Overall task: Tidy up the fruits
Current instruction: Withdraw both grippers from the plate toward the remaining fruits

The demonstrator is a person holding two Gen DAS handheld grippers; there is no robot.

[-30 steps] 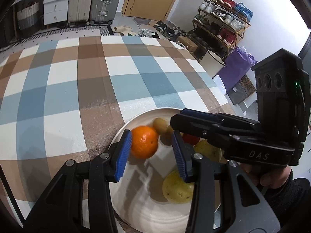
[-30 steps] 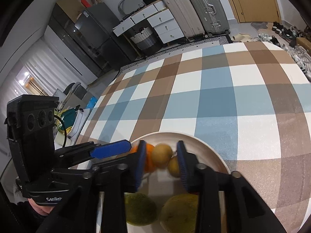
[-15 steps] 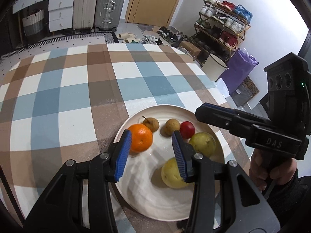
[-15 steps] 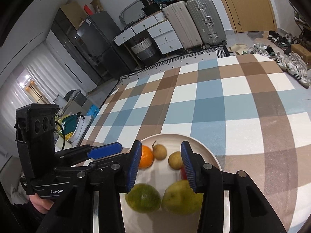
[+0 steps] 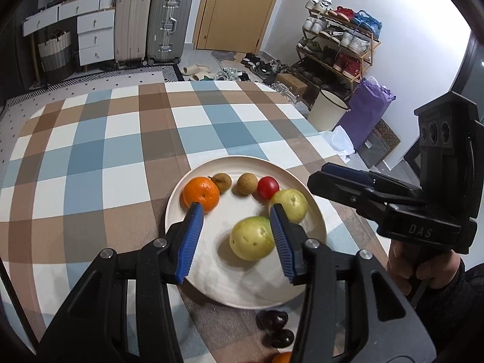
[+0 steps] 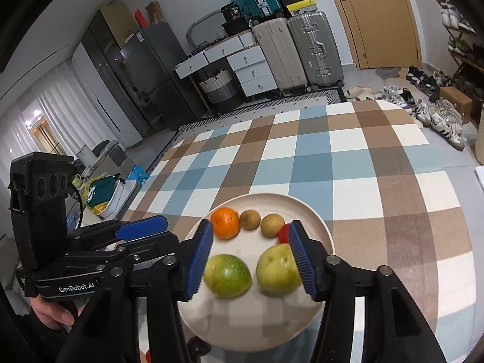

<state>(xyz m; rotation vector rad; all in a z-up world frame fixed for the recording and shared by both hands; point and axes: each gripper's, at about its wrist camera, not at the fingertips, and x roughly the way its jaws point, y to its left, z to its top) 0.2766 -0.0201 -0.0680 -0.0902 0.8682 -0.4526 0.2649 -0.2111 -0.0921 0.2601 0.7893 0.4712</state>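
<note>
A white plate (image 5: 178, 208) (image 6: 320, 227) sits on the checked tablecloth. On it lie an orange (image 5: 201, 193) (image 6: 225, 222), two small brown fruits (image 5: 247, 184) (image 6: 250, 219), a red fruit (image 5: 268, 187), and two yellow-green fruits (image 5: 252, 237) (image 6: 227, 275). My left gripper (image 5: 235, 208) hovers above the plate's near side, jaws opening, nothing gripped. My right gripper (image 6: 251, 227) also hangs over the plate with its jaws opening wide and holds nothing. The fruits only show through the gaps from below. Each gripper appears in the other's view, the right gripper (image 5: 320, 175) and the left gripper (image 6: 160, 227).
Two dark fruits (image 5: 275, 320) and part of another orange (image 5: 282, 357) lie on the cloth in front of the plate. The table's right edge (image 5: 329, 148) drops to a bin (image 5: 329, 109) and shoe rack. A hand (image 5: 423, 269) grips the right handle.
Both grippers have drawn back and up from the plate, so the whole plate and all its fruit now show. The right jaws have spread wider, the left slightly.
</note>
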